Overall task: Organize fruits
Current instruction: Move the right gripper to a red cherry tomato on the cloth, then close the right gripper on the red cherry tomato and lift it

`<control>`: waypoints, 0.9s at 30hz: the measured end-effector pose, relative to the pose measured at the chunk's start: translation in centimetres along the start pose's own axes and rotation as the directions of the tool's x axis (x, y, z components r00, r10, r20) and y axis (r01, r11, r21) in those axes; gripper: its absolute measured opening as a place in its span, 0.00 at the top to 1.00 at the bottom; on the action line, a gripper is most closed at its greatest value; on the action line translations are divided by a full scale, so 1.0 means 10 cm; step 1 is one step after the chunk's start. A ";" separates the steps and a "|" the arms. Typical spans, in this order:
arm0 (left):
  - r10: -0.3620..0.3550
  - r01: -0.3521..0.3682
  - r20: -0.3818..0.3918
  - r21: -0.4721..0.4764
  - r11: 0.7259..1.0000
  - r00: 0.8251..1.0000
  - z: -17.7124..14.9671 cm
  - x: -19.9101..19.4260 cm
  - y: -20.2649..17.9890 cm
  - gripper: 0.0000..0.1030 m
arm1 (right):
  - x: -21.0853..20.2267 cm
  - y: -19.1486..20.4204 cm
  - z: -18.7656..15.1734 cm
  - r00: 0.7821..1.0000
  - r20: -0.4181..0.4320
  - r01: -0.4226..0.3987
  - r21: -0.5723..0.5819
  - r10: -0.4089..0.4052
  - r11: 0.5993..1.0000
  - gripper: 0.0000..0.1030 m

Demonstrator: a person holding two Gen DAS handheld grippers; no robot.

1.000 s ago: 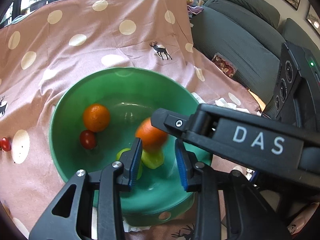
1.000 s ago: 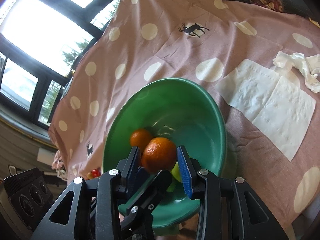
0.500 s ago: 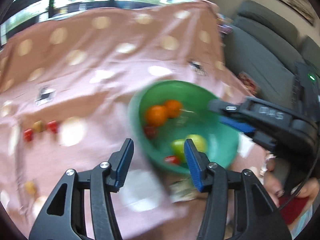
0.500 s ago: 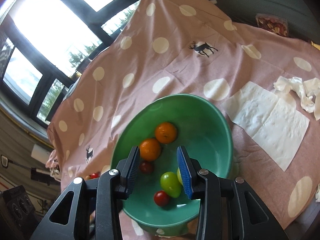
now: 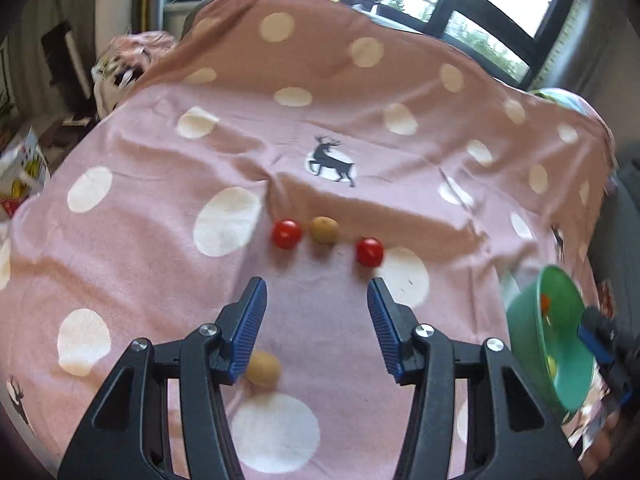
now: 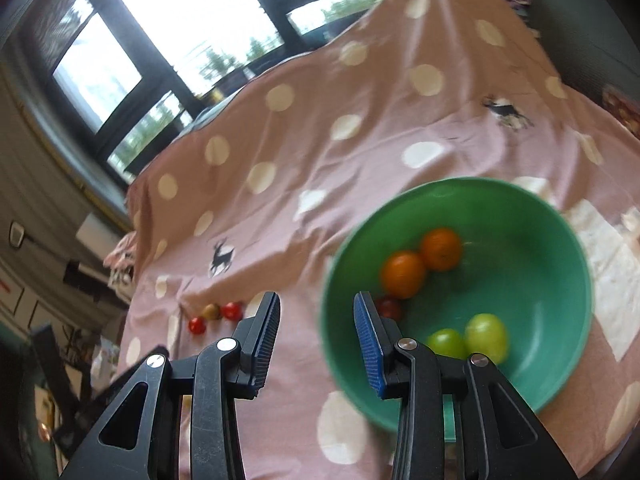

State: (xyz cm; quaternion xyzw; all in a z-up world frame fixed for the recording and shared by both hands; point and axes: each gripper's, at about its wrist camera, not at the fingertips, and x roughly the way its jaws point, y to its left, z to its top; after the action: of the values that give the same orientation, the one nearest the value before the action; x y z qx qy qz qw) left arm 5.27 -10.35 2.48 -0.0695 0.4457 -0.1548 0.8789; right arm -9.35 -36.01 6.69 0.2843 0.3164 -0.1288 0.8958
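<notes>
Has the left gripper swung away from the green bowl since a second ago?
Yes. The left gripper now faces the loose tomatoes on the cloth, jaws open, with the green bowl off at its right edge.

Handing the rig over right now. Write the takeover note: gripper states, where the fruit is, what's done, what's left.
Left gripper: open, empty, above the cloth, facing the loose fruit.
Right gripper: open, empty, over the near-left rim of the green bowl.
In the bowl: two oranges, two green fruits, one small red fruit.
On the polka-dot cloth: a row of red tomato, yellowish fruit, red tomato; another yellowish fruit sits beside the left gripper's left finger.
Left: move those four into the bowl.
</notes>
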 end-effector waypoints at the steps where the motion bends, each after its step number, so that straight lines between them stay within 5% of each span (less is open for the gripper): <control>1: 0.000 0.000 -0.002 -0.018 1.000 1.000 0.05 0.05 0.06 0.50 | 0.07 0.09 -0.01 1.000 -0.016 -0.006 -0.024 0.006 1.000 0.62; 10: -0.008 0.004 -0.053 -0.077 0.997 0.999 0.39 0.49 0.17 0.66 | 1.18 0.95 0.02 0.964 -0.262 -0.099 -0.167 0.053 0.981 0.62; 14: -0.010 0.000 -0.098 -0.102 0.995 0.995 0.41 0.69 0.23 0.68 | 1.61 1.00 -0.01 0.943 -0.330 -0.092 -0.129 0.045 0.987 0.62; 18: 0.034 -0.043 -0.107 -0.090 0.995 0.994 0.41 0.84 0.22 0.71 | 1.78 1.03 -0.03 0.939 -0.341 -0.092 -0.121 0.046 0.988 0.62; 27: 0.009 -0.021 -0.116 -0.109 0.994 0.993 0.40 1.01 0.27 0.73 | 1.94 1.02 -0.07 0.926 -0.368 -0.127 -0.098 0.083 0.987 0.62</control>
State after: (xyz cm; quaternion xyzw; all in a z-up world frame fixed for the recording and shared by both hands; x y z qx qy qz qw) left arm 14.65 -11.21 -3.53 -0.1055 0.5043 -0.1271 0.8476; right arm 9.35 -28.31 -1.82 0.2654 0.4680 -0.0067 0.8429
